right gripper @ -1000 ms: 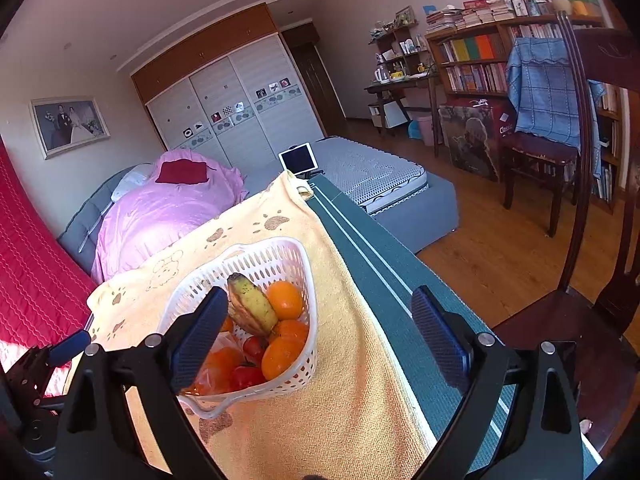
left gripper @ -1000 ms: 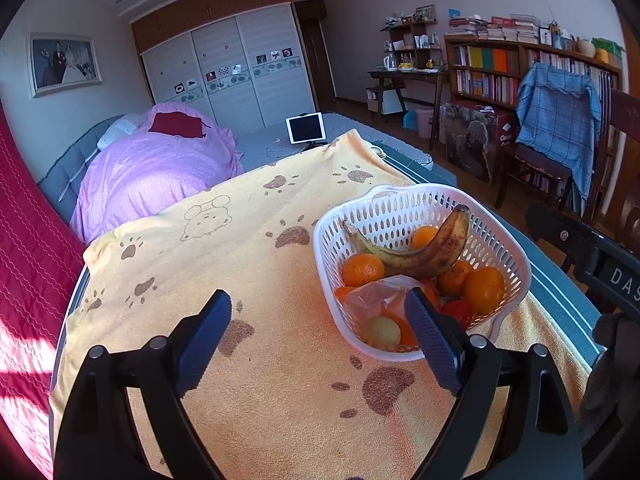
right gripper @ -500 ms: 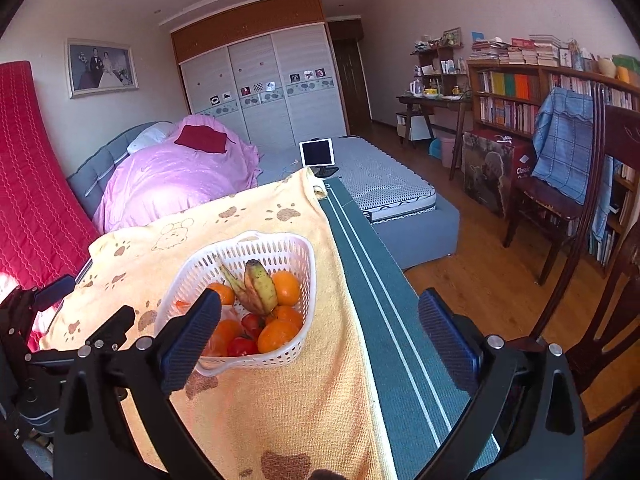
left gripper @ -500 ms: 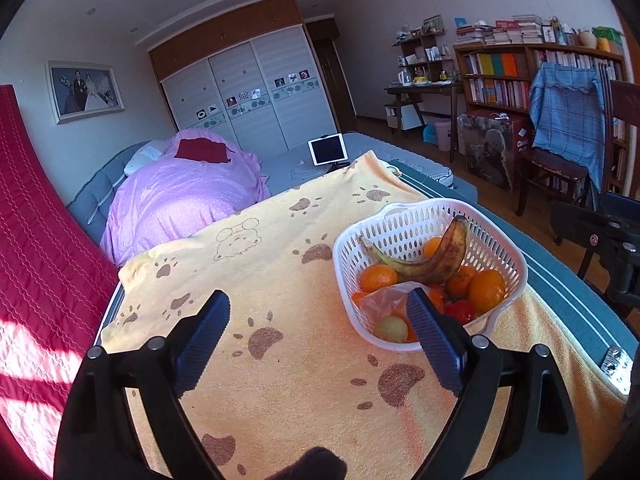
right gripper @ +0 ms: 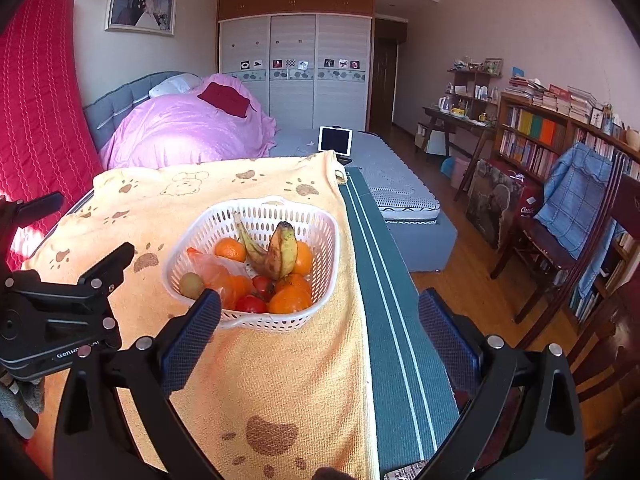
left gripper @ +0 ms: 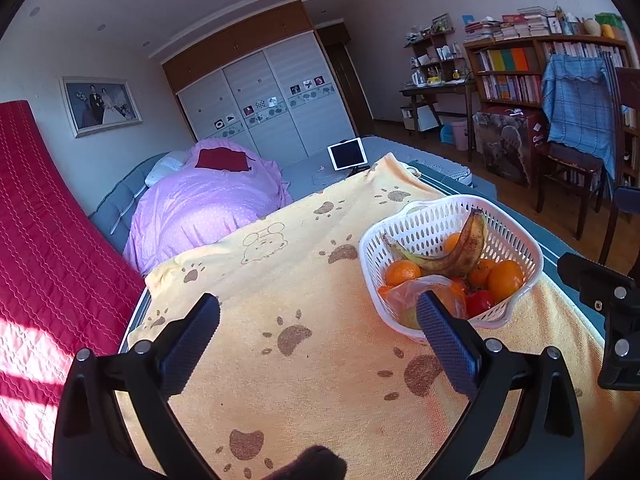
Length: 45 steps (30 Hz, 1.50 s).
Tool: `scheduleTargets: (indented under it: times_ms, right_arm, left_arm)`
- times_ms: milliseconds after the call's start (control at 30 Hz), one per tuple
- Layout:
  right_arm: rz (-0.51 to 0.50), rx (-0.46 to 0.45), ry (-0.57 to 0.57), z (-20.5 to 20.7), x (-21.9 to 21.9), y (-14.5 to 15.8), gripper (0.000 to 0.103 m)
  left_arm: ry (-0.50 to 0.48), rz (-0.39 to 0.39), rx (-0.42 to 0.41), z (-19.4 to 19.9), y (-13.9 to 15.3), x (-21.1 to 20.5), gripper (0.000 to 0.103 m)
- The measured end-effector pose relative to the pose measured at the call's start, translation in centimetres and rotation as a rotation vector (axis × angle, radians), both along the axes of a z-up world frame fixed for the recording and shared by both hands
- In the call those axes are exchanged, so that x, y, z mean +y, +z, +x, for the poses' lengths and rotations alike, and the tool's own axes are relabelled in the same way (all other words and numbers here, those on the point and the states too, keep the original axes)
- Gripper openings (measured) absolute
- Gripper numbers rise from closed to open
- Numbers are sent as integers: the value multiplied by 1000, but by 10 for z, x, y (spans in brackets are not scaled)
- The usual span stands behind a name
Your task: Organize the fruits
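basket [right gripper: 320,236] now centred, both hand-held grippers wider

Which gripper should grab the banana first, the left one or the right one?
Probably the right gripper. It is open, and the basket with the banana on top sits nearly straight ahead of it. For the left gripper, also open, the basket lies off to the right.

Bare yellow towel [left gripper: 304,392] left of basket [left gripper: 524,240] (fruit-heaped), open above
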State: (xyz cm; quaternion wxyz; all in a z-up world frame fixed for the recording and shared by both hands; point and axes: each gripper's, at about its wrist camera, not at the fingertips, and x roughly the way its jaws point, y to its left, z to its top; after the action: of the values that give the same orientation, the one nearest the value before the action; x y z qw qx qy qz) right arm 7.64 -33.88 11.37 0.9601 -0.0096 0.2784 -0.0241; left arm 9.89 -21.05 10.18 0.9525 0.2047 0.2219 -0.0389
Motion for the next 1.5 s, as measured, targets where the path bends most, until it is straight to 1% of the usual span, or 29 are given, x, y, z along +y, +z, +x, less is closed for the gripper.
scheduleTargets:
  times_ms: [267,633,1033,1233,1500]
  right_arm:
    - [-6,4,-2,-2,-1,-5,100]
    - [8,6,-23,0,-5,-11,100]
    - [4,21,-22,8,-1,-18,100]
    - [7,27,-16,10,1,-21,100]
    - [5,29,-14,10,2,-24,100]
  left_arm:
    - [3,1,-8,-1,-1,3,98]
    - [0,-6,7,-2,-6,3,98]
    - [-8,5,19,1,-12,0,98]
    - [-11,27,18,1,-15,-3,98]
    - [-15,29,22,3,-17,-4,98]
